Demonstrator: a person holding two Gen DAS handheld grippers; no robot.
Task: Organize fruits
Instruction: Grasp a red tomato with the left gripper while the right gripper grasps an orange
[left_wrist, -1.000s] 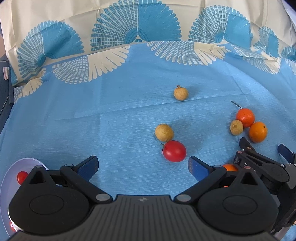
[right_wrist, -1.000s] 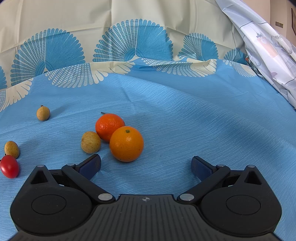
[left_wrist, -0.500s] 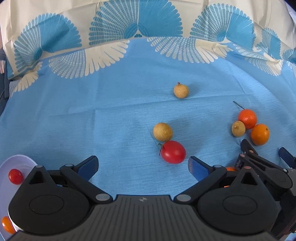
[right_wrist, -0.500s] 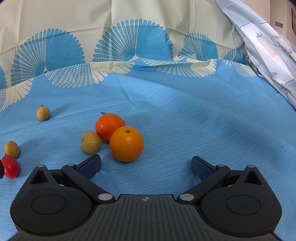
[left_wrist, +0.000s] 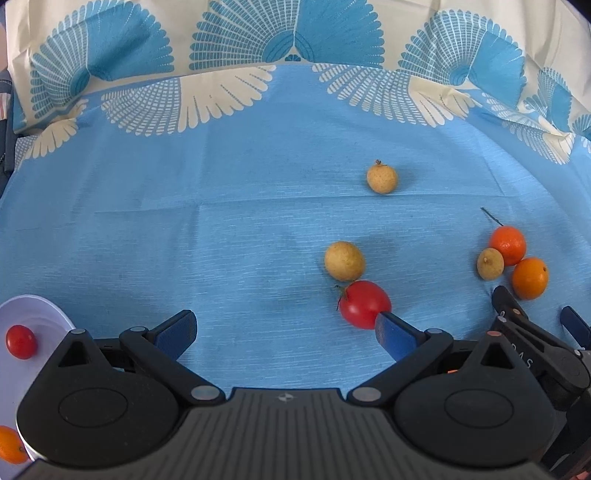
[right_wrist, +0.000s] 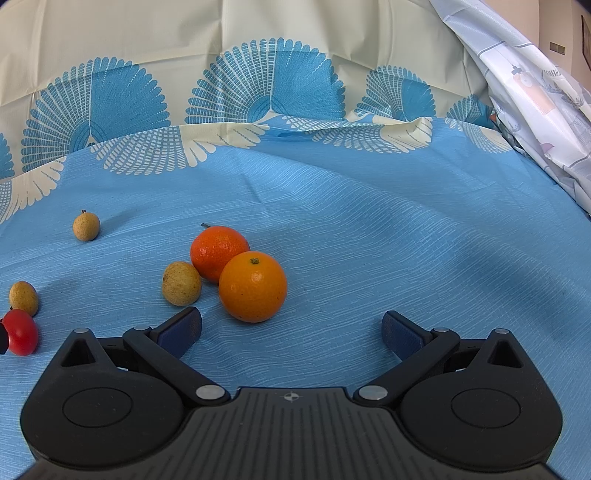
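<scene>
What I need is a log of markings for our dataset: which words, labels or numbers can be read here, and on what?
"A S": pale letters on the right gripper, on its black arm in the left wrist view; the rest is cut off and unreadable.
Crosshair sign, no letters: on the left gripper body.
Printed curtain: marks too blurred to read.
Fruits and blue cloth: no text.

The white bowl is cut off by the picture's left edge and partly hidden behind the left gripper. An orange below it shows only as a sliver. The tomato is cut by the frame's left edge.
</scene>
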